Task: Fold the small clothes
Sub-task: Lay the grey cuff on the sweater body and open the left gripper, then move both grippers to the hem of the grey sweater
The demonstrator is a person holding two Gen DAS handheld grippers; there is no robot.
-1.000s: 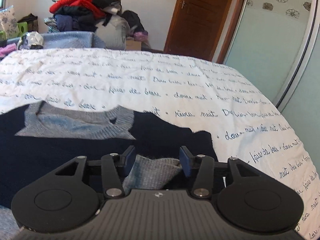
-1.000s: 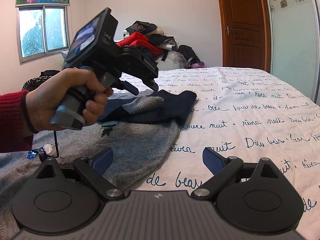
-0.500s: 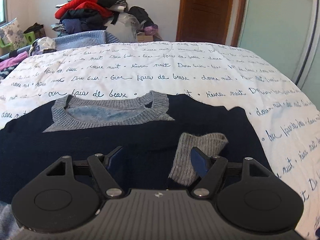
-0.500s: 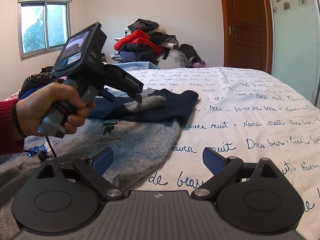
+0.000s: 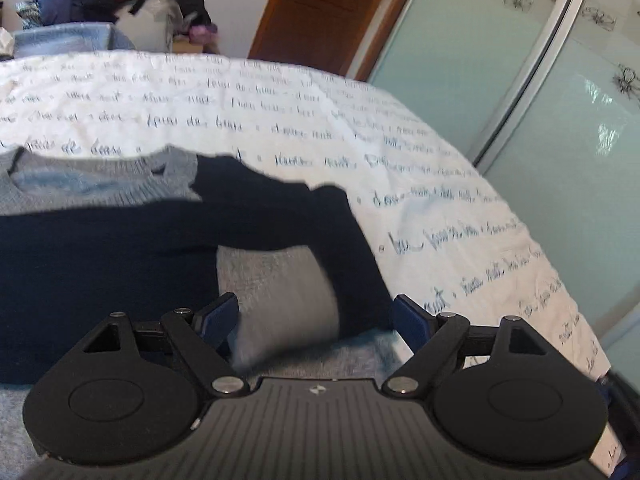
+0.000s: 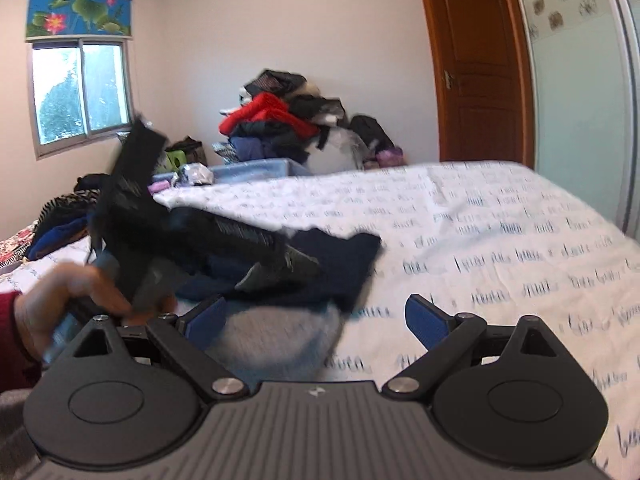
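Observation:
A small navy and grey knit sweater (image 5: pixel 120 248) lies on the white bedspread (image 5: pixel 280 120), its grey collar (image 5: pixel 100 188) at the left. Its sleeve is folded across the chest, with the grey cuff (image 5: pixel 280 300) lying between the jaws of my left gripper (image 5: pixel 316 320), which is open and holds nothing. In the right wrist view the sweater (image 6: pixel 344 264) lies ahead, the left gripper (image 6: pixel 280 260) low over it. My right gripper (image 6: pixel 316 320) is open over the grey hem (image 6: pixel 276 340), empty. Both views are blurred.
A pile of clothes (image 6: pixel 280 120) stands against the far wall by a blue bin (image 6: pixel 256 168). A wooden door (image 6: pixel 476 64) and glass wardrobe doors (image 5: pixel 540 100) are at the right. More clothes (image 6: pixel 60 224) lie at the bed's left.
My left gripper let go of the grey cuff, opened wide and dropped low over the sweater. My right gripper moved forward over the grey hem, still open.

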